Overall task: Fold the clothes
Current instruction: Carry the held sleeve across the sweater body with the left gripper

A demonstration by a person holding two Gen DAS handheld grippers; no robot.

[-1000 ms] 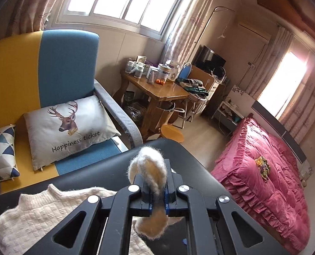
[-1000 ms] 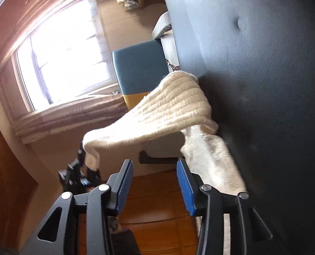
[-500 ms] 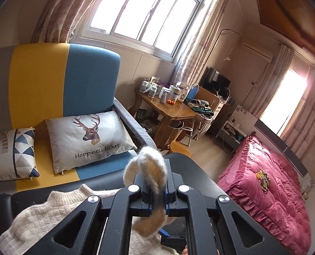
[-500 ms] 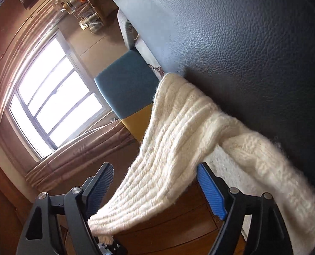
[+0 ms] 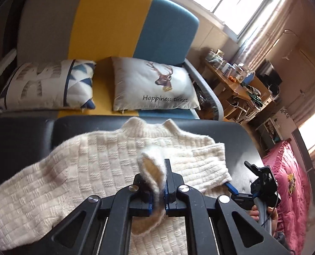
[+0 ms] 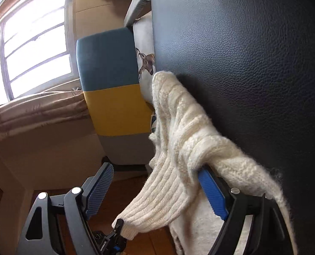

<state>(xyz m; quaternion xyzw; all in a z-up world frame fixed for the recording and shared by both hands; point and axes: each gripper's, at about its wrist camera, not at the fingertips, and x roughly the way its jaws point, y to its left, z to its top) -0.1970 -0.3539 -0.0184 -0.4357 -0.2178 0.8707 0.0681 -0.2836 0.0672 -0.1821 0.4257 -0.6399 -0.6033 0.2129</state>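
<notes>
A cream knit sweater [image 5: 98, 170] lies spread on the black leather surface [image 5: 238, 136], collar toward the sofa. My left gripper [image 5: 156, 182] is shut on a fluffy fold of the sweater's edge, held just above the body of the garment. To the right, a hand holds my right gripper [image 5: 239, 175] beside the sleeve end. In the right wrist view the right gripper [image 6: 155, 167] stands wide open. The sweater's sleeve [image 6: 178, 140] drapes over its right finger [image 6: 212, 191] and hangs between the fingers unpinched. The left gripper [image 6: 112, 240] shows low down, at the sleeve's cuff.
Behind the leather surface stands a grey, yellow and blue sofa [image 5: 119, 25] with a deer cushion [image 5: 155, 87] and a triangle-patterned cushion [image 5: 49, 85]. A wooden table [image 5: 231, 82] crowded with jars is at the right, a pink bed [image 5: 289, 182] beyond it.
My left gripper came down toward the surface with the fold still in it, so the spread sweater now fills its view. The right gripper's jaws opened wide and the sleeve now hangs between them.
</notes>
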